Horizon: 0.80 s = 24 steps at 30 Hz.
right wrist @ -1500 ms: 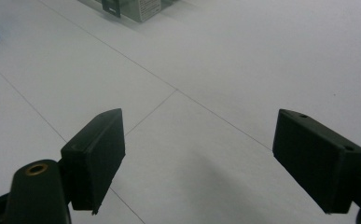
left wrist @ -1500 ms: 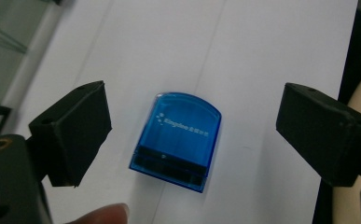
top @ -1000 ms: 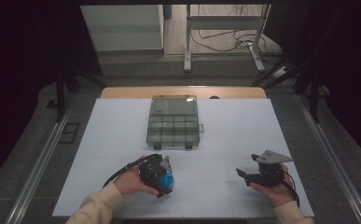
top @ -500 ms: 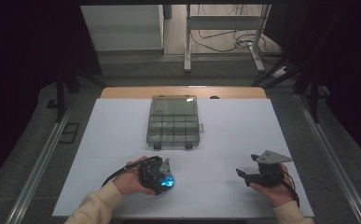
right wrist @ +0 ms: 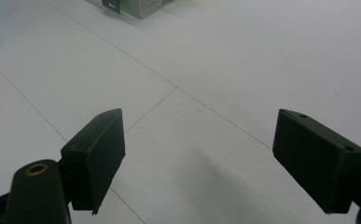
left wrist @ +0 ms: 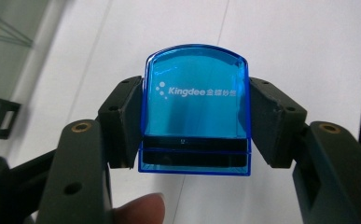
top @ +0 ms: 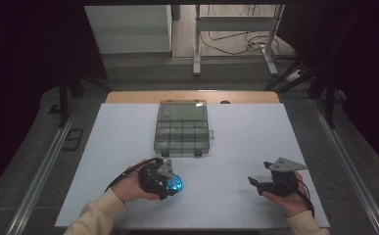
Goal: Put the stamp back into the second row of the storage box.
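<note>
My left gripper hovers over the white table near its front edge, left of centre, shut on a clear blue plastic block printed "Kingdee". Both jaws press the block's sides in the left gripper view, and the block glows blue in the high view. A fingertip shows at the bottom of the left gripper view. My right gripper is held at the front right, open, jaws wide apart with nothing between them.
A clear compartment organiser box with its lid shut lies at the middle of the white table, two latches facing me. Its corner shows at the top of the right gripper view. Dark floor and rails flank the table.
The left hand has turned slightly, so the blue block faces more toward the camera. The right gripper has stayed in place.
</note>
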{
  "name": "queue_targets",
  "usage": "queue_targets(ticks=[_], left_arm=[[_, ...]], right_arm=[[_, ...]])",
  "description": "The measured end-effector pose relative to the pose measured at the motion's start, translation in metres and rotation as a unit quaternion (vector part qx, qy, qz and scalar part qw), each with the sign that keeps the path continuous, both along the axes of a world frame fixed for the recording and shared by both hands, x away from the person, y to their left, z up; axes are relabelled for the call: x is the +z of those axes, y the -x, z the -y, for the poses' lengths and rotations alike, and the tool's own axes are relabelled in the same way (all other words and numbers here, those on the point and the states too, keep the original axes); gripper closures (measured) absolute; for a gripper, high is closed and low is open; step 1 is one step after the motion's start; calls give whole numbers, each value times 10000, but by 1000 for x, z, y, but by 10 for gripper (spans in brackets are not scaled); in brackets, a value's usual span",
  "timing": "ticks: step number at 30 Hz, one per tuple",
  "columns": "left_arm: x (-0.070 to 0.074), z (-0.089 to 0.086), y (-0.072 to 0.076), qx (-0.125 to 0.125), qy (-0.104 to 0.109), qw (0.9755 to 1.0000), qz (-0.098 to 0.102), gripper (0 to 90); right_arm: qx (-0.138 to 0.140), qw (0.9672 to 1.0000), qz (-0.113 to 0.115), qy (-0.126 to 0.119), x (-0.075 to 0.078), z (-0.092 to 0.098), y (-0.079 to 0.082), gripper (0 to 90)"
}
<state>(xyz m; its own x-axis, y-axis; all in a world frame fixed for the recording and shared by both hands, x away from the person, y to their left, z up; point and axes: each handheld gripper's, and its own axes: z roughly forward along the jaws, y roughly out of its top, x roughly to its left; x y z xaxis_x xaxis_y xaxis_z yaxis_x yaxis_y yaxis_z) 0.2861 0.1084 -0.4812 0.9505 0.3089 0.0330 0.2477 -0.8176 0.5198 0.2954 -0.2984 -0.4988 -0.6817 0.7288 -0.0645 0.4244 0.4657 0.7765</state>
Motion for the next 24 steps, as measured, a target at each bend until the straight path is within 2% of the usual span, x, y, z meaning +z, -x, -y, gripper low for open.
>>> queue_targets(ticks=[3, 4, 8, 12, 24], left_arm=[[5, -3, 0, 52, 45, 10000, 54, 408], [11, -7, 1, 98, 144, 9998, 84, 408], [19, -12, 2, 131, 251, 9995, 157, 408], [24, -15, 3, 160, 347, 9991, 195, 408], [29, -15, 2, 171, 374, 9988, 258, 408]], right_arm=[[-2, 10000, 1, 0, 0, 0, 0, 172], [1, 10000, 8, 3, 0, 0, 0, 172], [-11, 10000, -1, 0, 0, 0, 0, 172], [-19, 10000, -5, -5, 0, 0, 0, 172], [-12, 10000, 3, 5, 0, 0, 0, 172]])
